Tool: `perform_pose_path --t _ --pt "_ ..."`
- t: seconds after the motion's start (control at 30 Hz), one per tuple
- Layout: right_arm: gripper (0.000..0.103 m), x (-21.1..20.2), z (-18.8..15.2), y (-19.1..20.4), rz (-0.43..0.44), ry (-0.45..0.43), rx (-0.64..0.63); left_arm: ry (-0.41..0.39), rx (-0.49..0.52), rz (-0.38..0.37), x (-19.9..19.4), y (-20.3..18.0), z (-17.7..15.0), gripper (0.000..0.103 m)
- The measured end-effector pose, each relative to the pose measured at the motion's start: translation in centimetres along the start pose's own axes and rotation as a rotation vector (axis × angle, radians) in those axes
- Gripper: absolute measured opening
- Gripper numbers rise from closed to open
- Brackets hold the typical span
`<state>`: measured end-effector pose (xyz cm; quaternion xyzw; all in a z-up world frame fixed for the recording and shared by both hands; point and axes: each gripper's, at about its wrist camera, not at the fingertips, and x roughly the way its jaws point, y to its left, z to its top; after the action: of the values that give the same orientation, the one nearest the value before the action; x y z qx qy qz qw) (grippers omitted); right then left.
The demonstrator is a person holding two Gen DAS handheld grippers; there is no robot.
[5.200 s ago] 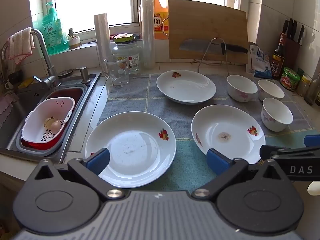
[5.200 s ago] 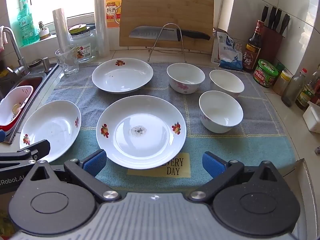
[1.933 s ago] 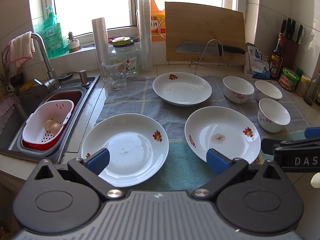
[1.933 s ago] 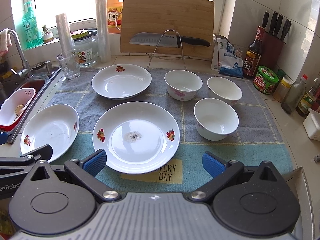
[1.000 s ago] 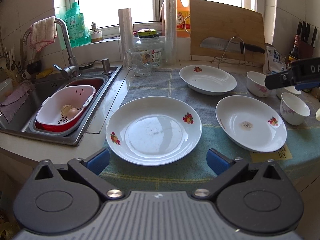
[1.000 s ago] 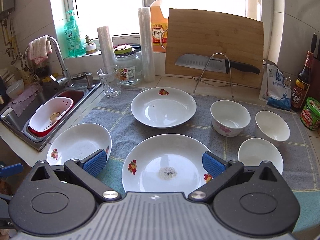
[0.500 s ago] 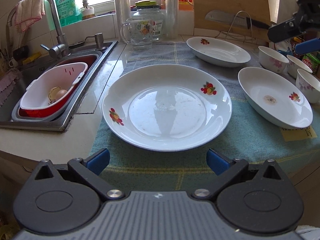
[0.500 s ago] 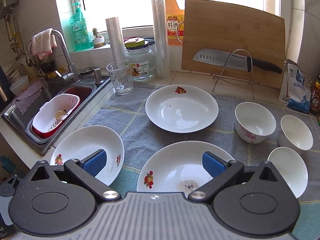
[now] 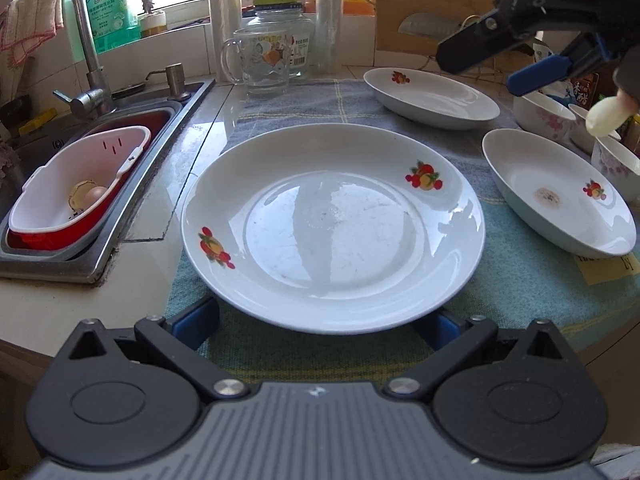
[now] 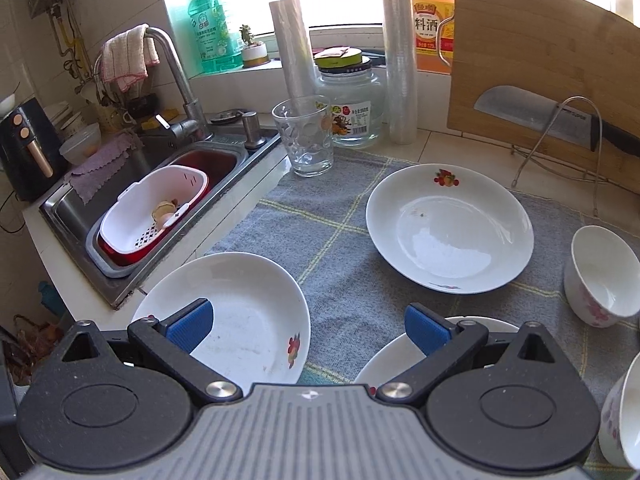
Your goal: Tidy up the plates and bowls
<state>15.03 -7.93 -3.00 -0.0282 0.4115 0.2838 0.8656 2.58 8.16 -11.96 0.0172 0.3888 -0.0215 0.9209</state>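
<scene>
left tool (image 9: 320, 320): spread wide, low at the counter (image 9: 80, 300) edge, both pads tucked under the near rim of the front plate (image 9: 332, 224)
plate: dead ahead of it, flat on the towel
right tool (image 10: 306, 330): also spread, holding nothing, hovering above, pointed at the far plate (image 10: 450, 228)
nearer: left, easily

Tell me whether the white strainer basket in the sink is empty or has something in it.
Not empty. The basket sits in the sink and holds a small pale, roundish item; what it is cannot be told.
</scene>
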Motion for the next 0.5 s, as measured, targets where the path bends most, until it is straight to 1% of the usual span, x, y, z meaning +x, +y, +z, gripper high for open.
perform_pose_path --t 0.13,0.23,0.33,0.5 --pt "0.103 2.8 0.7 0.2 0.06 0.063 -0.009 0.017 0.002 -0.001 0.2 0.1 0.4 0.103" --pt "0.103 4.7 1.2 0.4 0.103 0.099 -0.011 -0.003 0.007 -0.01 0.2 0.2 0.1 0.103" --pt "0.103 7.0 1.5 0.8 0.121 0.159 -0.047 -0.026 0.018 -0.022 0.1 0.4 -0.2 0.103" --pt "0.103 9.8 1.8 1.3 0.203 0.248 -0.092 -0.022 0.021 -0.02 0.1 0.3 -0.1 0.103"
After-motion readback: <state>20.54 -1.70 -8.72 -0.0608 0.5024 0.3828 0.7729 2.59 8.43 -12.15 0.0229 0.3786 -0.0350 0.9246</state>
